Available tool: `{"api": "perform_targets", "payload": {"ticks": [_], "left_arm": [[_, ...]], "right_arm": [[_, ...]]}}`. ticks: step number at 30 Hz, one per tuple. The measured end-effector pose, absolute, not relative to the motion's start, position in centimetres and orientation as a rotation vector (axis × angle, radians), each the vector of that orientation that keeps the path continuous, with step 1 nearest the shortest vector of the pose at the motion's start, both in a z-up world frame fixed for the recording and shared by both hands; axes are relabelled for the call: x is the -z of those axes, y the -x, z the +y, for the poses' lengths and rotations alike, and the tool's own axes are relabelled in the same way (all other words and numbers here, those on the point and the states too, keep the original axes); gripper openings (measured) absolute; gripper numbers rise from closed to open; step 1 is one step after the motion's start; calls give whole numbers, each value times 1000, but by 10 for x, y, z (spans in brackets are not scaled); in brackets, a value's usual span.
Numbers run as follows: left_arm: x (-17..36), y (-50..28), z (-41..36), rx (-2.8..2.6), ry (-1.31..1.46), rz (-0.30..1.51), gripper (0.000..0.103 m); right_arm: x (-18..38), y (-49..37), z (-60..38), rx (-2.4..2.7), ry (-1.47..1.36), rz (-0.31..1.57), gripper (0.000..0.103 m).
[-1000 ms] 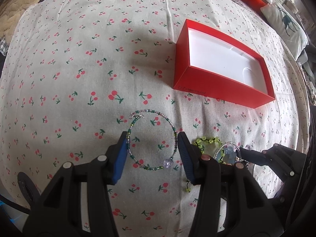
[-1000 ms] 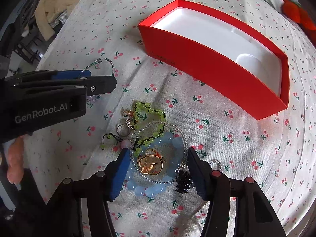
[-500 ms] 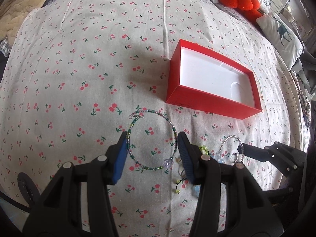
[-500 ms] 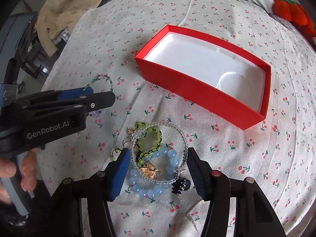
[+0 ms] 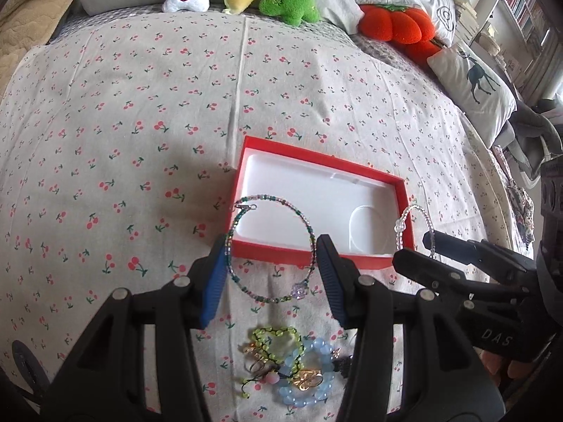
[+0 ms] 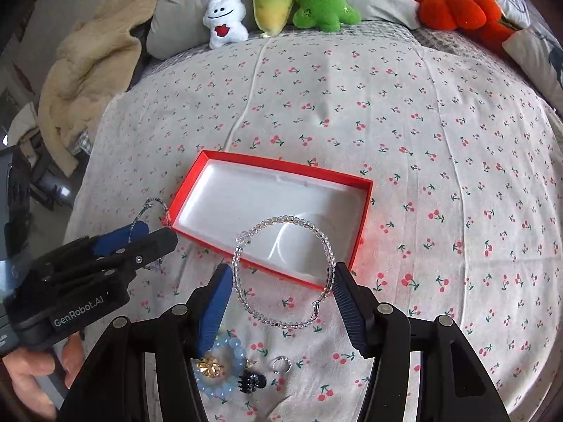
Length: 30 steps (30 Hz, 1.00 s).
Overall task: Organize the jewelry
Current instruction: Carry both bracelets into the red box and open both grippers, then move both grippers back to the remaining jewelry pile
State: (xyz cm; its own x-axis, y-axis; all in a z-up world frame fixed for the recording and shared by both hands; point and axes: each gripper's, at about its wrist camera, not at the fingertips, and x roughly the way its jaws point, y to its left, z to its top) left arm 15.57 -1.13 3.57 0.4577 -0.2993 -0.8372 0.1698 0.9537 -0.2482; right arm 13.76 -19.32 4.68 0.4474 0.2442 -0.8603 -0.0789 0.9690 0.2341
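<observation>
Now left hand-held gripper [image 5: 271, 267] clamps green beaded bracelet [image 5: 269, 246]; right hand-held gripper [image 6: 281, 281] clamps clear bracelet [image 6: 283, 270].

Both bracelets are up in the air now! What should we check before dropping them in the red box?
1. Green beaded bracelet held across the left gripper: ok.
2. Clear beaded bracelet held across the right gripper: ok.
3. Red box open, white tray bare: ok.
4. Bracelets lifted off the jewelry pile: ok.
5. Bracelets fully over the box: not ok, only partly.
6. Grip firm enough: cannot tell.
</observation>
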Motion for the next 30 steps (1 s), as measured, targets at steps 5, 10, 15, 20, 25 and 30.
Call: {"api": "perform_targets", "payload": {"ticks": [5, 10, 15, 20, 25, 30], "left_arm": [[-30, -173, -26, 294, 158, 1027, 52], [-18, -184, -29, 271, 192, 1034, 52], [-19, -183, -30, 257, 192, 1032, 61], [-22, -180, -26, 241, 176, 1041, 66], [-33, -170, -23, 212, 130, 1034, 67], [-34, -161, -18, 176, 41, 1036, 68]], "right_arm": [[-44, -147, -209, -180, -207, 1073, 59], [-38, -151, -214, -171, -217, 1076, 59], [-35, -154, -214, -166, -209, 1082, 59], [-33, -156, -214, -155, -206, 1083, 59], [-33, -159, -211, -141, -193, 1081, 59], [-33, -165, -202, -133, -175, 1079, 59]]}}
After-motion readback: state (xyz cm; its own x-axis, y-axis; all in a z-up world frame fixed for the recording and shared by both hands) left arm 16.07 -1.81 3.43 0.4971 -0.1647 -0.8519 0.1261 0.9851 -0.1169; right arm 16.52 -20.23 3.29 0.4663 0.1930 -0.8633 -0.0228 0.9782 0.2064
